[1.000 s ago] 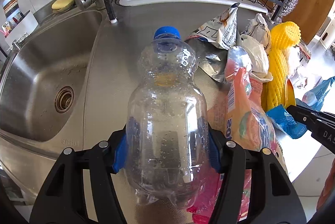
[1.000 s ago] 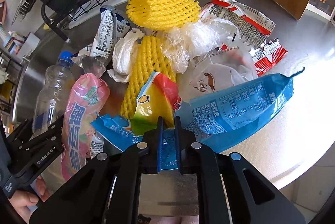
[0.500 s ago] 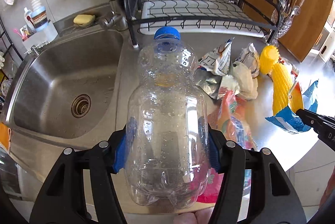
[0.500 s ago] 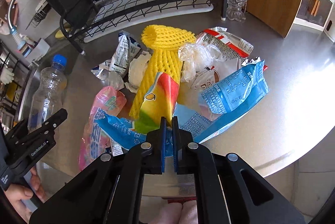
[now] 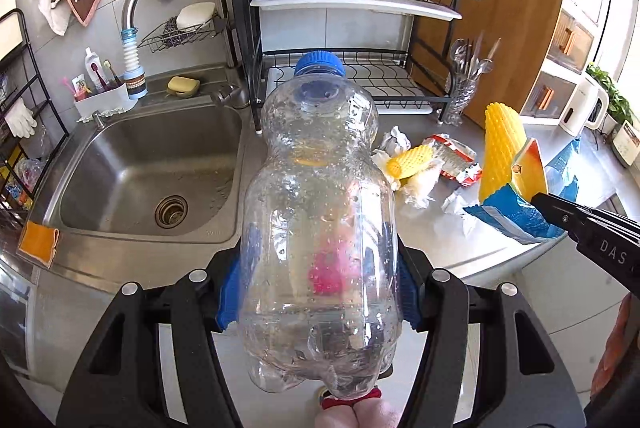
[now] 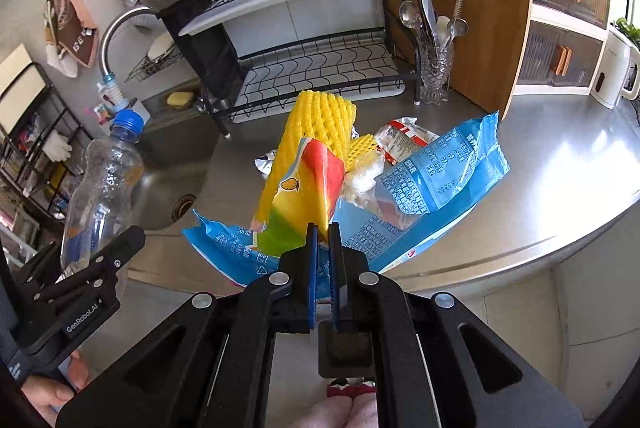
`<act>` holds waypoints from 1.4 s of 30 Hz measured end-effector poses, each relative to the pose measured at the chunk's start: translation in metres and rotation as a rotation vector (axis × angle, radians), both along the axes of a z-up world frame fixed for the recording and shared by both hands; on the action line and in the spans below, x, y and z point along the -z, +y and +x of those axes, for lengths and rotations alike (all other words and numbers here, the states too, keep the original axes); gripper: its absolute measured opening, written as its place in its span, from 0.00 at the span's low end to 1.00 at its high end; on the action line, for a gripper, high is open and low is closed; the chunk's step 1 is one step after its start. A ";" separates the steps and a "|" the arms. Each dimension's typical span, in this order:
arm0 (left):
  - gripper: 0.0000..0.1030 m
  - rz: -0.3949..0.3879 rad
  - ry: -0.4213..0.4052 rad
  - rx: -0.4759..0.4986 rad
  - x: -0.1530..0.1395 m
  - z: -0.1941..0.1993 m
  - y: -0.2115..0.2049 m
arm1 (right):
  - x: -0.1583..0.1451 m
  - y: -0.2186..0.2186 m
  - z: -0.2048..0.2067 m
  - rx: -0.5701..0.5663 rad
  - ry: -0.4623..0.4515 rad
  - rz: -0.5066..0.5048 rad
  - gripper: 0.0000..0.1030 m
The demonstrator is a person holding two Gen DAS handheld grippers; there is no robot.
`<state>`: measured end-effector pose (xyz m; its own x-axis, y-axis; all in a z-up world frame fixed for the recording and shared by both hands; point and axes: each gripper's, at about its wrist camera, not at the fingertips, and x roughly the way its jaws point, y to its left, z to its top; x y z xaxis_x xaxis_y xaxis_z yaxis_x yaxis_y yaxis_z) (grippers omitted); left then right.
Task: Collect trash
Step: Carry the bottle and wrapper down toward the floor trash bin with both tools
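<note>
Above the steel counter (image 6: pixel 560 188), the left claw (image 5: pixel 320 292) clamps an empty bottle (image 5: pixel 320 208) and the right claw (image 6: pixel 323 248) pinches a bundle of wrappers (image 6: pixel 420 188), both apparently lifted for binning; smaller scraps (image 5: pixel 420 164) remain.

Steel counter (image 6: pixel 560 188) with yellow foam net (image 5: pixel 412 161), red-white wrapper (image 5: pixel 454 154), crumpled plastic (image 5: pixel 416 190).

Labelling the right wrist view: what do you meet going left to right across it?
Plastic bottle in the left tool → mango wrapper above the right tool → blue bag → white kettle.
</note>
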<state>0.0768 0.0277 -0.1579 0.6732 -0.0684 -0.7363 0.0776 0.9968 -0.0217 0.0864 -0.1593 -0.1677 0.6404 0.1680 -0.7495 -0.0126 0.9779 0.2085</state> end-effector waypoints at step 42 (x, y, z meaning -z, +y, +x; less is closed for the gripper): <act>0.57 -0.139 0.229 0.046 0.352 -0.109 -0.033 | 0.300 0.006 -0.094 -0.124 0.154 0.011 0.06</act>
